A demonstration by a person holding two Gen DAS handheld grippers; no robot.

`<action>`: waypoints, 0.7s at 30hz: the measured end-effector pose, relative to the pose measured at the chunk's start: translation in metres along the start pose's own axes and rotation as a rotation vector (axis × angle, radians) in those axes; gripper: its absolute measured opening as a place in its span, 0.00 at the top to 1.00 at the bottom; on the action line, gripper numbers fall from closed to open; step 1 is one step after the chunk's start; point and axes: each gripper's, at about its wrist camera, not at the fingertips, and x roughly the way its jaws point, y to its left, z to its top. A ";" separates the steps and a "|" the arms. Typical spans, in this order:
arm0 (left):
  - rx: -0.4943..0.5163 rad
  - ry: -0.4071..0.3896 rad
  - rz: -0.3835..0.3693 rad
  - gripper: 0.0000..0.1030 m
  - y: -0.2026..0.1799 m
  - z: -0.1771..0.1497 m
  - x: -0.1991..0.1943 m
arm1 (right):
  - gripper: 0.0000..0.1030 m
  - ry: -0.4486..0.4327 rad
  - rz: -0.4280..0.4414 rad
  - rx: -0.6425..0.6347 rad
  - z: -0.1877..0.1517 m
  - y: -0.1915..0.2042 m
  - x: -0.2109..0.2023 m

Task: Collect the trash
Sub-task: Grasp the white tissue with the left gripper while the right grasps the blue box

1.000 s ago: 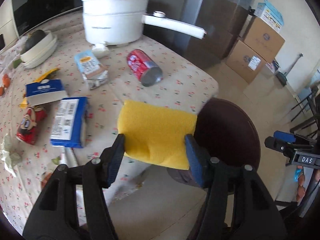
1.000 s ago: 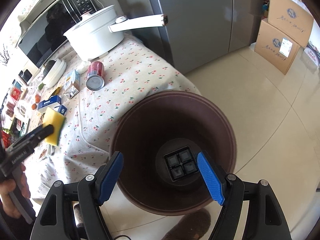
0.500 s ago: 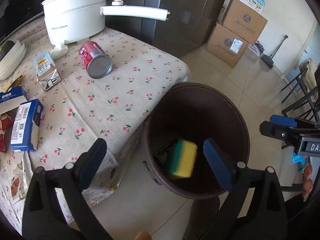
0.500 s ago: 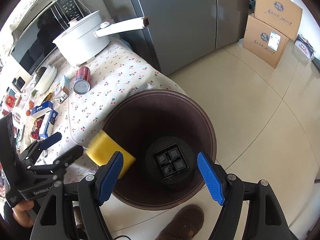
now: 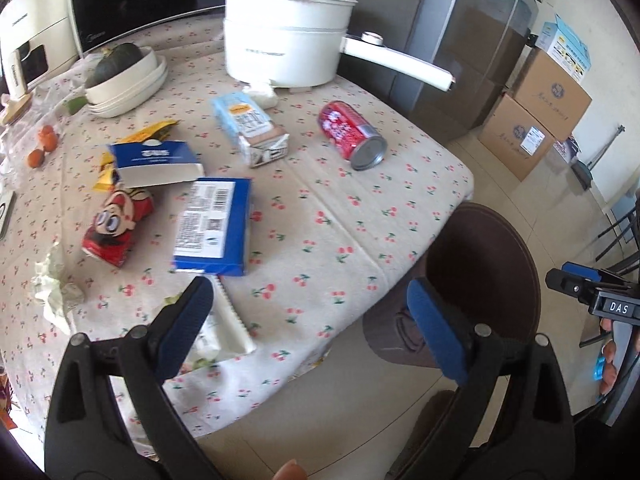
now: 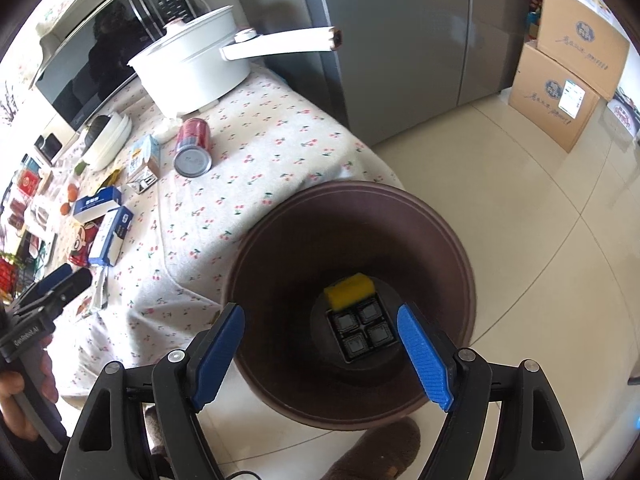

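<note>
My left gripper [image 5: 308, 320] is hanging over the near edge of the table [image 5: 340, 216], jaws spread wide with nothing between them. My right gripper [image 6: 320, 344] is hovering over the brown bin [image 6: 448, 232], its jaws spread with nothing between them. The yellow sponge [image 6: 349, 290] is lying at the bin's bottom beside a black tray [image 6: 362, 326]. A red can [image 5: 352, 134] and a blue box [image 5: 212, 226] are lying farther off on the table.

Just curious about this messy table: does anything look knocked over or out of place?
Yes. A red soda can lies on its side on the cherry-print tablecloth, and a milk carton lies flat beside it. Boxes and wrappers are scattered about.
</note>
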 end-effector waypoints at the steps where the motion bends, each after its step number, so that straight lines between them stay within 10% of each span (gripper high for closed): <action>1: -0.014 -0.003 0.013 0.05 0.010 -0.001 -0.004 | 0.22 0.002 0.005 -0.011 0.001 0.006 0.001; 21: -0.268 0.112 0.059 0.05 0.154 -0.038 -0.021 | 0.19 0.040 0.075 -0.214 0.010 0.151 0.036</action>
